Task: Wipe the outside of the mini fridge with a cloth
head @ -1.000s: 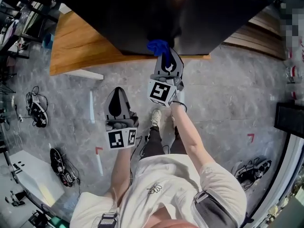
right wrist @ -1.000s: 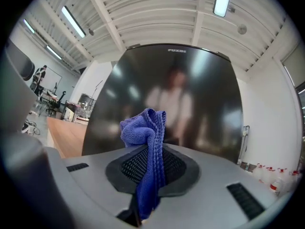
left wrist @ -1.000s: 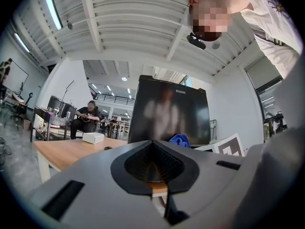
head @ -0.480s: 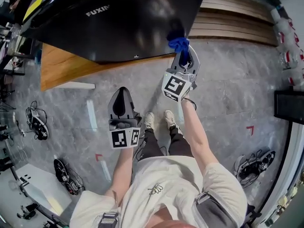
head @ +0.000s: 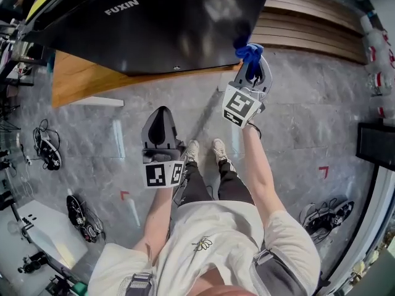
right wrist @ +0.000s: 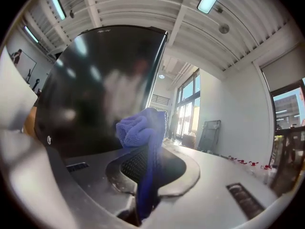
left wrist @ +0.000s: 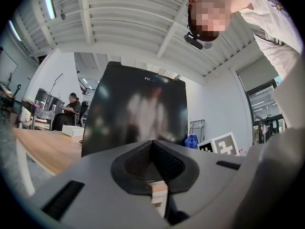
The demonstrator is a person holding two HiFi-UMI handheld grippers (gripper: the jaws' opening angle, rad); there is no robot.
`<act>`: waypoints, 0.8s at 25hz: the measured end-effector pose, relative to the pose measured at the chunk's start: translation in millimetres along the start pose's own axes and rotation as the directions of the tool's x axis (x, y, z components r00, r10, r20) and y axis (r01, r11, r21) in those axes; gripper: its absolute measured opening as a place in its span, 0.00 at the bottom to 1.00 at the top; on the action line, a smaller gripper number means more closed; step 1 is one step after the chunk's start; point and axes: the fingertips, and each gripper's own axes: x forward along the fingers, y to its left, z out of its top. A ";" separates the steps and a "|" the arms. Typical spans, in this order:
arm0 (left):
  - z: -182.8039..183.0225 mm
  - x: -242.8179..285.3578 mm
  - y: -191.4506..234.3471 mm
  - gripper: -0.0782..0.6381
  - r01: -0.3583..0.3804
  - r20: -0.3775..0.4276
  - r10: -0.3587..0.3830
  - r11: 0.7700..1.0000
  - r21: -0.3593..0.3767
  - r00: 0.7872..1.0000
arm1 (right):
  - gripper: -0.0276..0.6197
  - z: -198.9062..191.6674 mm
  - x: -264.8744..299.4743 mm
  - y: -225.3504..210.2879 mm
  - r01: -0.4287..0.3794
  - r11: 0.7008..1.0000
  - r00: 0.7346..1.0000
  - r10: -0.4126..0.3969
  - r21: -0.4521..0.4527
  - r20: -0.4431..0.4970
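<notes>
Head view: we see the black mini fridge (head: 160,29) standing on a wooden worktop (head: 80,82). The right hand-held gripper (head: 252,65) holds a blue cloth (head: 249,51) against the fridge's glossy front, close to its right edge. The left hand-held gripper (head: 161,117) hangs lower over the grey floor (head: 296,110), well apart from the fridge. Left gripper view: we find the left hand-held gripper (left wrist: 152,149) with its jaws pressed together and nothing between them. The fridge (left wrist: 138,109) rises beyond it, with the cloth (left wrist: 191,140) at its lower right. Right gripper view: we note the right hand-held gripper (right wrist: 147,154) pinching the cloth (right wrist: 143,125), whose bunched end stands up before the dark front (right wrist: 95,89).
</notes>
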 end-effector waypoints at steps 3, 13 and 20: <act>-3.1 -3.6 10.9 0.12 -0.017 -0.002 0.017 1.000 -0.002 1.000 | 0.14 -2.8 -2.5 1.0 0.012 1.000 1.000 -0.012 0.003 -0.003; -1.5 -36.4 62.4 0.12 -0.080 -0.006 0.079 0.997 -0.023 0.997 | 0.14 20.6 -73.7 88.9 -0.134 0.986 0.991 0.131 0.101 0.032; -1.6 -71.8 127.4 0.12 -0.144 -0.014 0.144 0.989 -0.022 0.990 | 0.14 44.7 -108.3 237.7 -0.362 0.925 0.932 0.358 0.117 0.054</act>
